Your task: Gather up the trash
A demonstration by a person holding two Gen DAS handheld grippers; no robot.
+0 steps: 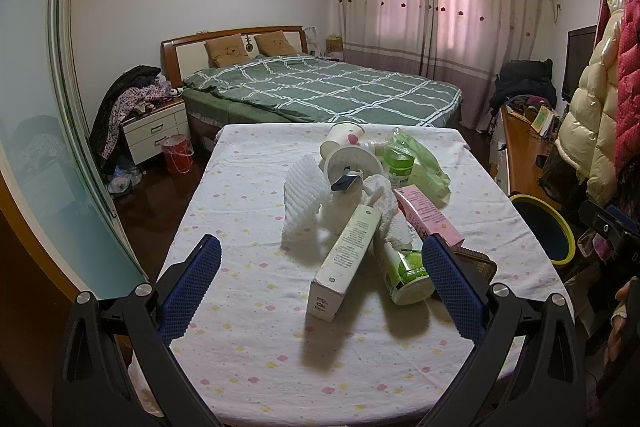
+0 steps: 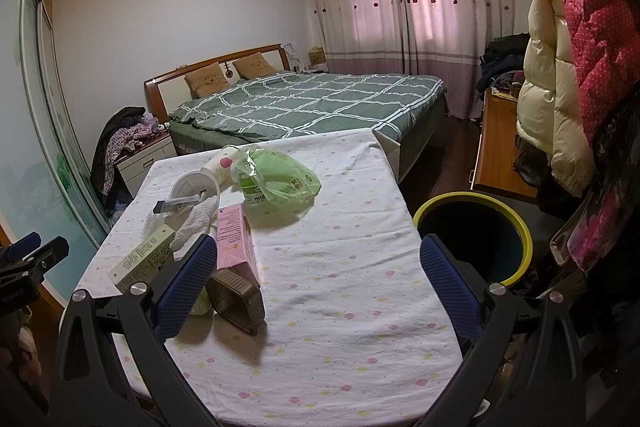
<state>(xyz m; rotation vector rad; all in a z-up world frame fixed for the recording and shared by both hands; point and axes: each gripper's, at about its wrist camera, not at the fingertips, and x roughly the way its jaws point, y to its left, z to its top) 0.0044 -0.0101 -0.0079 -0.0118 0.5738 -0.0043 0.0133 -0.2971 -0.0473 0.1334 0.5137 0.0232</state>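
Facing the heap: left gripper (image 1: pixel 320 283) and right gripper (image 2: pixel 316 275) both hover over the table (image 2: pixel 340 307), fingers spread wide, nothing held.
Trash location: clustered mid-table; the bin (image 2: pixel 472 231) stands just beside the table's right edge.
Nearest pick, judged: the cream carton (image 1: pixel 346 255) lies between the left fingers; close across its narrow faces, lift clear of the green-labelled bottle (image 1: pixel 406 275) beside it.
Right side, judged: the brown ribbed tray (image 2: pixel 238 301) and pink box (image 2: pixel 236 247) are nearest.
Materials: rigid cardboard boxes; soft white foam netting (image 1: pixel 302 203); crinkly green plastic bag (image 2: pixel 280 179); paper cup (image 1: pixel 342 139).
Surface: loose spotted cloth; it may snag, so grip above it.
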